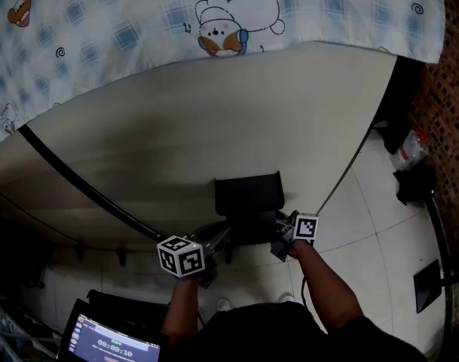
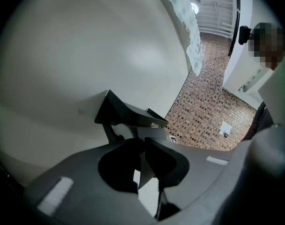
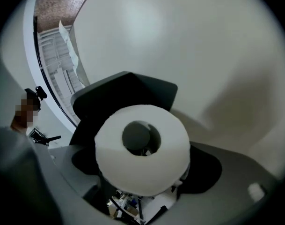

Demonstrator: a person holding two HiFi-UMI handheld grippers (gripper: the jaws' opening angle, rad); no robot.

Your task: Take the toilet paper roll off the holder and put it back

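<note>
The toilet paper roll (image 3: 143,177) sits at the centre of the right gripper view, its end and hollow core facing the camera; it lies between the two jaws, just in front of and below the black holder (image 3: 126,90), whose shelf fills the upper middle of that view. Taking it across its round body leaves the core free, which suits sliding it along the holder's arm; whether the core is on that arm at this moment I cannot tell.

The right gripper (image 1: 282,237) stands spread wide, its jaws pressed against the roll's two sides, so it is grasping the roll; in the head view it sits at the holder's lower right corner, close to the pale wall (image 1: 214,111).

The left gripper (image 2: 143,159) has its jaws drawn almost together with nothing between them; it holds nothing and touches nothing; in the left gripper view it hangs just below and short of the holder's bracket, probably kept near to steady the fitting or simply out of the roll's way.
</note>
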